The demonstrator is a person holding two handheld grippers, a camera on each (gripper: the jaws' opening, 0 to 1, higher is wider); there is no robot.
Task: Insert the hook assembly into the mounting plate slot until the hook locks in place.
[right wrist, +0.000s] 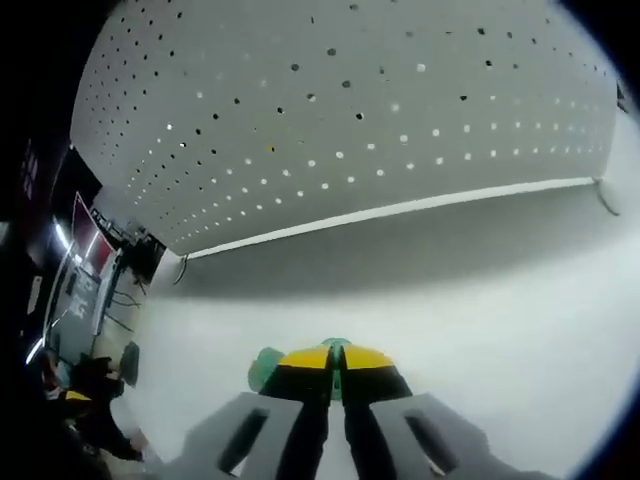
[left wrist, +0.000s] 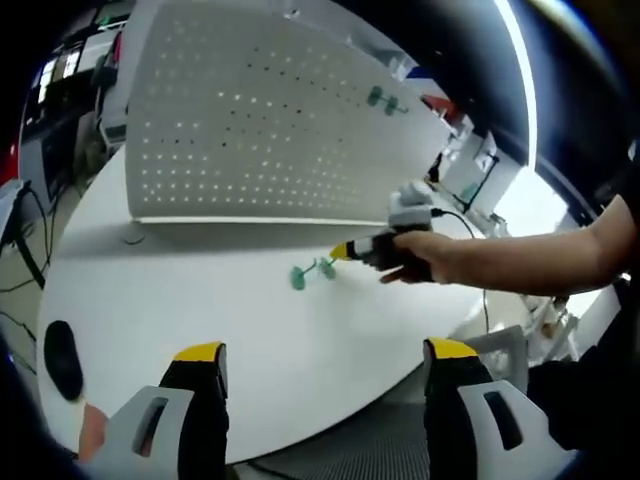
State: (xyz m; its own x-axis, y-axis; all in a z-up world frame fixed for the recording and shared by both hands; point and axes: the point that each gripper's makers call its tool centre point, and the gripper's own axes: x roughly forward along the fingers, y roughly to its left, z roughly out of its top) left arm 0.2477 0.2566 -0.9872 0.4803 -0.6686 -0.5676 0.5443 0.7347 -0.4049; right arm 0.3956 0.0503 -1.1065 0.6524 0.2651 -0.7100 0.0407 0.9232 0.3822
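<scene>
Your right gripper [right wrist: 335, 362] pinches the green hook [left wrist: 311, 271] down on the white table [left wrist: 200, 300] before the pegboard [left wrist: 260, 120], while your left gripper [left wrist: 325, 360] hangs spread.

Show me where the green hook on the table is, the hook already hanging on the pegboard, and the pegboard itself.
green hook [left wrist: 311, 272], left gripper view, on its stem between the discs.
mounted hook [left wrist: 385, 100], left gripper view, on its green body.
pegboard [left wrist: 250, 120], left gripper view, on its bare perforated face.

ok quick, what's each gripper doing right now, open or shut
left gripper: open, tongs wide apart over the white table, holding nothing.
right gripper: shut on the green hook.
</scene>
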